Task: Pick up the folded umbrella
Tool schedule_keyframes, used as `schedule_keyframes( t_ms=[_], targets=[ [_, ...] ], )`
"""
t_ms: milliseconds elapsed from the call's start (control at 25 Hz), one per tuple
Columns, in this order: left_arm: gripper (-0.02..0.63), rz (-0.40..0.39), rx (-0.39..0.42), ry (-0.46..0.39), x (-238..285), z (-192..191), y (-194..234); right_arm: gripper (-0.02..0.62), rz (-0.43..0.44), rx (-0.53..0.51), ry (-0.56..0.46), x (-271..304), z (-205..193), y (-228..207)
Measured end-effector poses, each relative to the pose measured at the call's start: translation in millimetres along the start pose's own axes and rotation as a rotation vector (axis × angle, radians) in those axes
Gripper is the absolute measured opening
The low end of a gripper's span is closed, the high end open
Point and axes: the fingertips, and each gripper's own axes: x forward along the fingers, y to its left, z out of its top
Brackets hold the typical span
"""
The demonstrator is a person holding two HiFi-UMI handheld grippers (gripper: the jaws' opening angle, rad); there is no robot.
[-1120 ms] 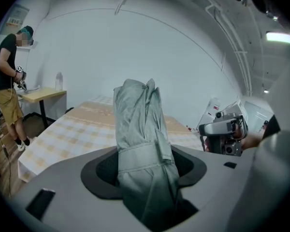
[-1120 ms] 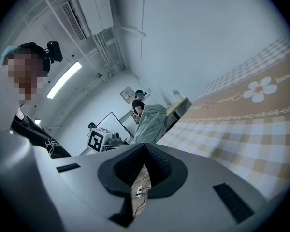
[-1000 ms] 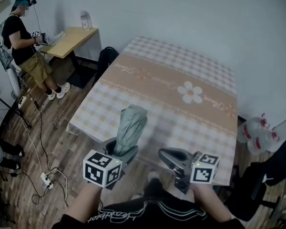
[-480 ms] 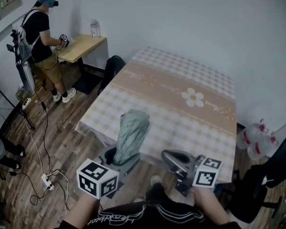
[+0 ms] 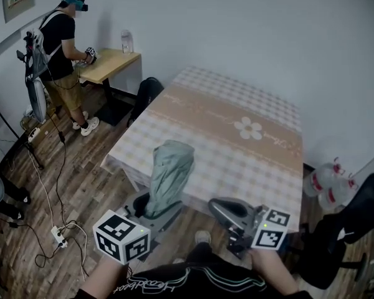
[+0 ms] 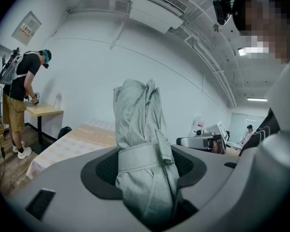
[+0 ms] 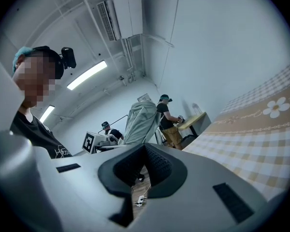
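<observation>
The folded umbrella (image 5: 168, 173), a pale grey-green bundle with a strap round its middle, stands upright in my left gripper (image 5: 153, 207), above the near left corner of the checked table (image 5: 237, 142). In the left gripper view the umbrella (image 6: 140, 144) fills the gap of the left gripper (image 6: 145, 178), whose jaws are shut on it just below the strap. My right gripper (image 5: 223, 207) hovers to the right at the table's front edge, apart from the umbrella. In its own view the right gripper (image 7: 144, 170) has its pads together and holds nothing, with the umbrella (image 7: 141, 122) beyond it.
A person (image 5: 65, 42) stands at a small wooden desk (image 5: 109, 61) at the back left. A black chair (image 5: 146, 92) sits by the table's left side. Water bottles (image 5: 327, 185) and an office chair (image 5: 355, 223) are at the right. Cables and a power strip (image 5: 59, 235) lie on the wooden floor.
Both grippers have risen and drawn back toward me. The left one has carried the umbrella up with it, still upright.
</observation>
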Motion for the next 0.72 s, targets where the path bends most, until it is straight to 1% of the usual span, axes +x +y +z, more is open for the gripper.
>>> schedule_keyframes(
  t_ms=[520, 720],
  targets=[
    [0.262, -0.026, 0.07, -0.054, -15.5, 24.7, -31.0, 0.011, 0.013, -0.046, -0.051, -13.4, 20.3, 24.2],
    [0.262, -0.04, 0.066, -0.053, -19.3, 25.0, -34.4, 0.011, 0.005, -0.075, -0.058, -17.4, 28.5, 30.8]
  ],
)
